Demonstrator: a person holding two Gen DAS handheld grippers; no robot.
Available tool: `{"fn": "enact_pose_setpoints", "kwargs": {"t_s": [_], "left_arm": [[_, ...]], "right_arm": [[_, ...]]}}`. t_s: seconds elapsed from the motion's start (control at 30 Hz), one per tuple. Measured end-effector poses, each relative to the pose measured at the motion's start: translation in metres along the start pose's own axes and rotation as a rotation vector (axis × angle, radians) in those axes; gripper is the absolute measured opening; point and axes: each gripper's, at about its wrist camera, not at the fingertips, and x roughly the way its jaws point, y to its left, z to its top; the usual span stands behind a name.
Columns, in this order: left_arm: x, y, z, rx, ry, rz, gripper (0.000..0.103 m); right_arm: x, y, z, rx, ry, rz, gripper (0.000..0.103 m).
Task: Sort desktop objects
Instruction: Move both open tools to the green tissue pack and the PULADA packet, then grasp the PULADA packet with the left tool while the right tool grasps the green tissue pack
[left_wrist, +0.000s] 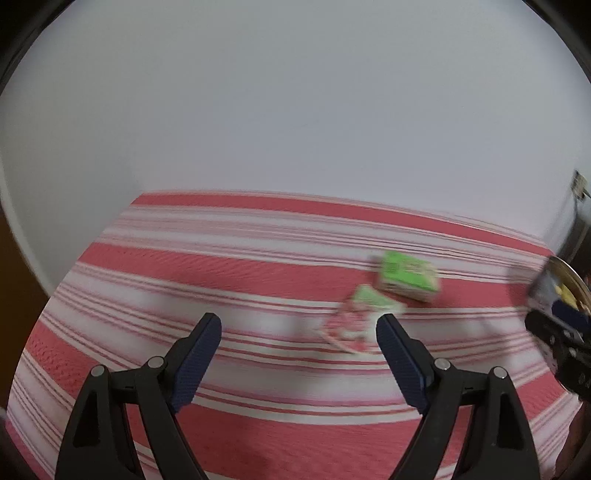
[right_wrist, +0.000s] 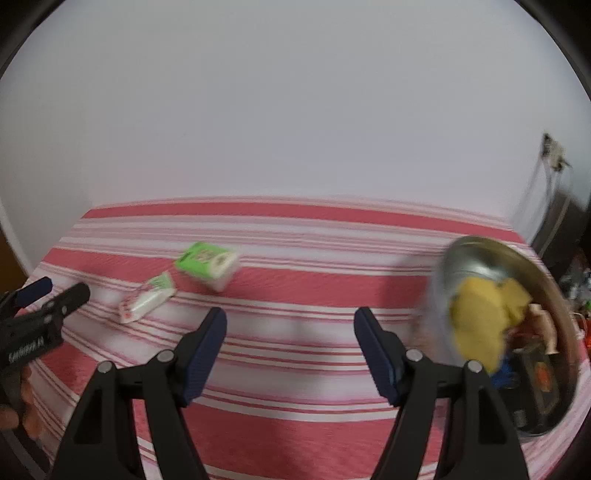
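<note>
A green box (left_wrist: 408, 275) and a white-and-red packet (left_wrist: 354, 325) lie side by side on the red-and-white striped cloth (left_wrist: 184, 266). My left gripper (left_wrist: 298, 325) hovers open over the cloth with nothing between its fingers; the packet sits just beyond its right fingertip. In the right wrist view the green box (right_wrist: 207, 264) and the packet (right_wrist: 147, 301) lie to the far left of my right gripper (right_wrist: 291, 317), which is open and empty. A metal bowl (right_wrist: 480, 243) holding a yellow cloth (right_wrist: 480, 321) and other small items stands to its right. Both views are motion-blurred.
The left gripper (right_wrist: 64, 288) and the hand holding it (right_wrist: 26, 398) show at the left edge of the right wrist view. A white wall (right_wrist: 295, 110) rises behind the table. A wall socket with cables (right_wrist: 554, 151) and dark furniture stand at the far right.
</note>
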Motion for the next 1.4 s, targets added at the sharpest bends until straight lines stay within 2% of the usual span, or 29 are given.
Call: {"fn": "enact_pose_setpoints", "kwargs": {"t_s": [0.1, 0.27, 0.33, 0.43, 0.5, 0.63, 0.7, 0.77, 0.87, 1.03, 1.2, 1.23, 1.3, 1.33, 1.4], "left_arm": [[0.014, 0.024, 0.008, -0.05, 0.037, -0.004, 0.088], [0.038, 0.036, 0.03, -0.063, 0.062, 0.004, 0.088], [0.043, 0.025, 0.039, -0.03, 0.064, -0.043, 0.088], [0.049, 0.001, 0.038, 0.104, 0.097, -0.149, 0.088], [0.056, -0.016, 0.03, 0.246, 0.125, -0.195, 0.088], [0.061, -0.058, 0.005, 0.578, 0.156, -0.215, 0.088], [0.068, -0.071, 0.0, 0.648, 0.166, -0.202, 0.088], [0.078, -0.075, 0.0, 0.646, 0.191, -0.194, 0.088], [0.098, -0.073, 0.004, 0.581, 0.244, -0.202, 0.088], [0.113, -0.057, 0.009, 0.443, 0.294, -0.292, 0.089], [0.113, -0.049, 0.007, 0.44, 0.274, -0.304, 0.088], [0.112, -0.048, 0.007, 0.441, 0.272, -0.306, 0.087], [0.112, -0.045, 0.009, 0.441, 0.268, -0.311, 0.078], [0.11, -0.045, 0.009, 0.441, 0.264, -0.315, 0.07], [0.109, -0.042, 0.009, 0.44, 0.262, -0.312, 0.067]], "right_arm": [[0.02, 0.017, 0.005, -0.016, 0.037, 0.038, 0.072], [0.043, 0.045, 0.009, -0.067, 0.09, 0.082, 0.069], [0.051, 0.051, 0.013, -0.069, 0.087, 0.075, 0.066], [0.065, 0.048, 0.022, -0.068, 0.085, 0.042, 0.066], [0.076, 0.045, 0.031, -0.096, 0.084, 0.03, 0.066], [0.09, 0.042, 0.046, -0.23, 0.058, 0.032, 0.068], [0.095, 0.044, 0.051, -0.279, 0.061, 0.058, 0.068], [0.102, 0.047, 0.055, -0.323, 0.07, 0.077, 0.068], [0.111, 0.054, 0.057, -0.372, 0.081, 0.075, 0.068], [0.129, 0.065, 0.056, -0.423, 0.107, 0.116, 0.068], [0.144, 0.073, 0.062, -0.415, 0.117, 0.196, 0.072], [0.146, 0.073, 0.063, -0.418, 0.116, 0.202, 0.072], [0.146, 0.071, 0.063, -0.421, 0.133, 0.227, 0.073], [0.148, 0.071, 0.061, -0.427, 0.15, 0.239, 0.073], [0.152, 0.073, 0.057, -0.443, 0.171, 0.237, 0.073]]}}
